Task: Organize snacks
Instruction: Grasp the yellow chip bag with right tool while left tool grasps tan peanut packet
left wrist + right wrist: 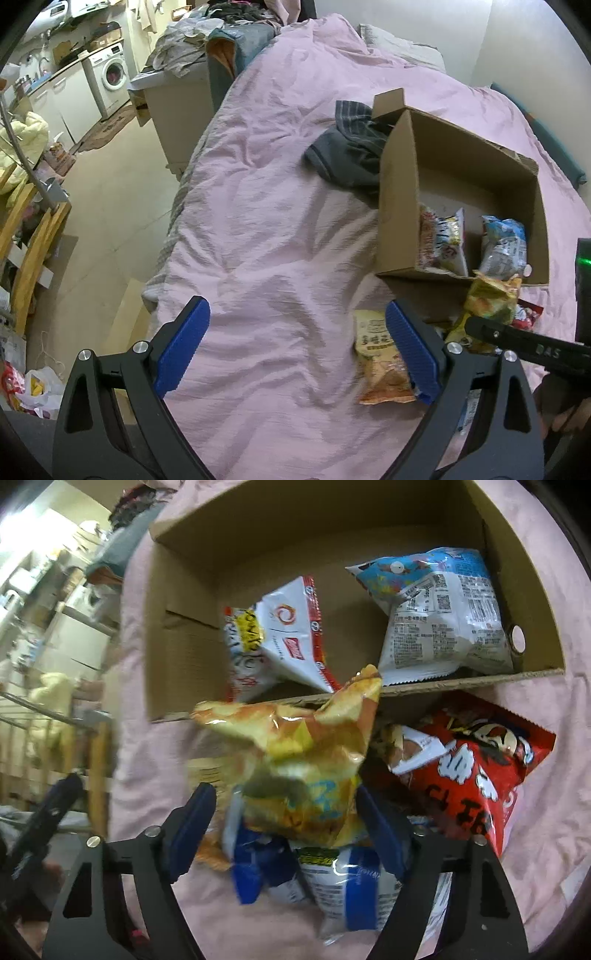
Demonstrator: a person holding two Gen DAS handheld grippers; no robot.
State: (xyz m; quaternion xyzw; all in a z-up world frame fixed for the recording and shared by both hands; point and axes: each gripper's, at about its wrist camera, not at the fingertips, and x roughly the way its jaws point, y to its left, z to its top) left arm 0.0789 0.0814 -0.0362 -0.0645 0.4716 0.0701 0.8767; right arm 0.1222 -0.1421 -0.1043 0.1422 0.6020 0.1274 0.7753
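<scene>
A crumpled yellow-orange snack bag is pinched by the right gripper at frame centre, seemingly bound for the open brown cardboard box above. The left gripper is held spread and empty over the pink bedsheet, lower frame.

Left gripper open over pink bedsheet; chip bag touching its 3 o'clock finger; cardboard box at 2 o'clock holds two snack bags.

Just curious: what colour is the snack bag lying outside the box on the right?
Red, with white and black lettering; the red bag shows best in the right wrist view.
</scene>
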